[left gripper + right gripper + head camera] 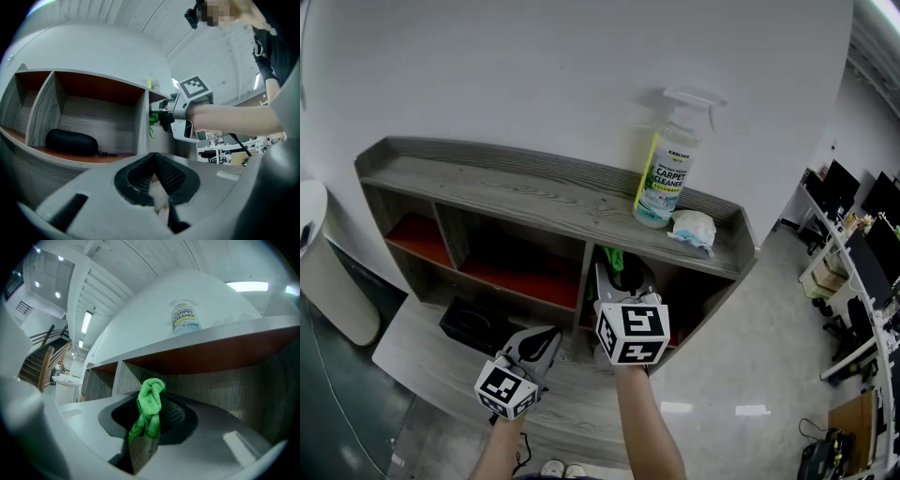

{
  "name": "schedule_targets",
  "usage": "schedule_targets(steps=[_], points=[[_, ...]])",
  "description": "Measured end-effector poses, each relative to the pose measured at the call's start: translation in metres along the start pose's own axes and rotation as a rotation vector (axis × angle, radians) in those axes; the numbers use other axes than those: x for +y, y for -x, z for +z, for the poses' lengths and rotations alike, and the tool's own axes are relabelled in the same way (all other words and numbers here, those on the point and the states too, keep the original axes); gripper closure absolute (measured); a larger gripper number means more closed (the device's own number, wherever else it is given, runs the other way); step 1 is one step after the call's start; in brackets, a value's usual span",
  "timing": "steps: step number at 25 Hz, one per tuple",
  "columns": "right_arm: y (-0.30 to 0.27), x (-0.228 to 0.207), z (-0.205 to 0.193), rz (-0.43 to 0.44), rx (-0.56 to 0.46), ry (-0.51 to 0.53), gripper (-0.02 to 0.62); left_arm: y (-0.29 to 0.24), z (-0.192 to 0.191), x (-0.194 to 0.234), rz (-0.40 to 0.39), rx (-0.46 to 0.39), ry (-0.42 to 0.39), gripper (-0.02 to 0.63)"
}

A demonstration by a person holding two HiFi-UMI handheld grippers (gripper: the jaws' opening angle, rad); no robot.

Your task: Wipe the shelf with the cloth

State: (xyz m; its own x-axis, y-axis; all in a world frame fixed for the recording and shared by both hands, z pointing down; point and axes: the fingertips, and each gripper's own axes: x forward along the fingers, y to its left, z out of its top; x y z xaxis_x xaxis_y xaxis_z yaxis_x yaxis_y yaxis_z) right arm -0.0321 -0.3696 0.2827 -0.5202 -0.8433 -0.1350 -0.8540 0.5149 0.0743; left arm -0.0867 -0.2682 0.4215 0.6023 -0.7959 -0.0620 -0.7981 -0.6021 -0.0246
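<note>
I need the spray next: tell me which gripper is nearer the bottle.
Right. The right gripper is at the compartment below the bottle; the left gripper is lower and further left.

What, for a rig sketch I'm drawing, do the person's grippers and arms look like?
The left gripper and right gripper are light grey moulded shells with black ribbed tongs. Each carries a white cube printed with black square markers. The forearms are unsleeved.

White panelled wall (pixel 534 66); glossy grey floor (pixel 769 375); desks with monitors (pixel 862 225) at right; ceiling strip light (pixel 87 322) lit.
</note>
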Motion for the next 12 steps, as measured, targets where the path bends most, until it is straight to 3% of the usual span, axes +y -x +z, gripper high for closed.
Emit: schedule_targets(steps=[12], points=[[0.001,-0.002,0.018,-0.027,-0.042,0.007,0.483,-0.001,0.002,-0.003,-0.002,-0.005,0.000,0.606]])
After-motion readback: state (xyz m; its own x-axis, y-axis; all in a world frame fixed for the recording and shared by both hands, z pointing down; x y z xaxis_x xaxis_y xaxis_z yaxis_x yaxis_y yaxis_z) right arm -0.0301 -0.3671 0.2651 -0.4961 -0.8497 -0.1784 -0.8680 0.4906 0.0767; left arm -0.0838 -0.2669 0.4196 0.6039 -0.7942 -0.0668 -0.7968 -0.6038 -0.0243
